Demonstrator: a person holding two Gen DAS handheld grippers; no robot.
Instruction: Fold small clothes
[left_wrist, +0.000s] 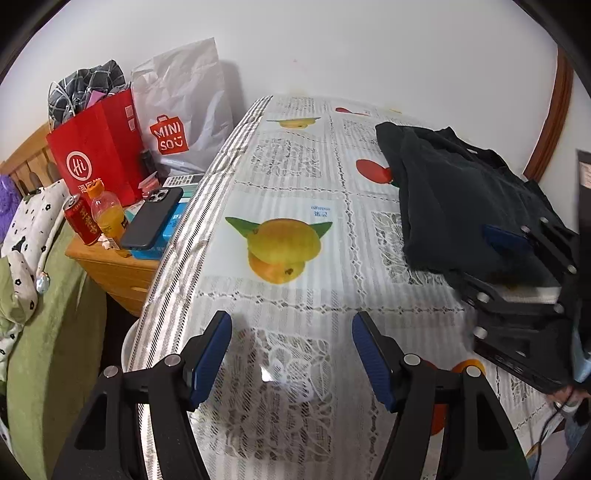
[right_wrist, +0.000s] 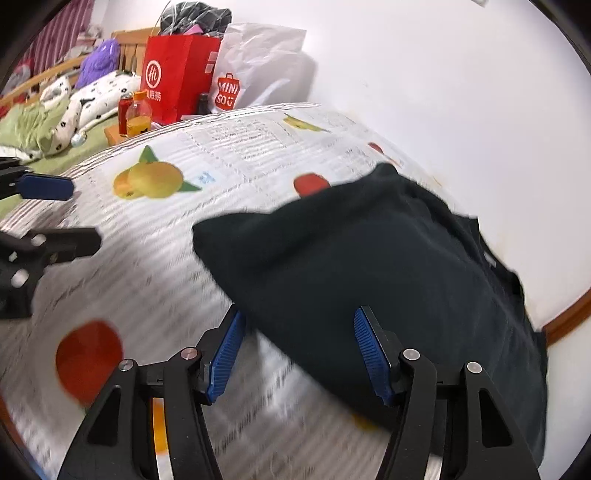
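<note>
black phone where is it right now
In the left wrist view the black phone lies at the left, on a blue box on the wooden nightstand, beside the orange juice bottle.

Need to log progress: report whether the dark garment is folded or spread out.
Folded. The dark garment lies on the tablecloth as a compact doubled bundle with layered edges. Both tongs are open, not gripping it.

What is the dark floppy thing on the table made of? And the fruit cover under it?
The dark navy folded garment looks like soft matte knit cloth: it creases and droops. The fruit-printed lace-pattern table cover seems to be glossy plastic, since it shines; I can't be sure.
</note>
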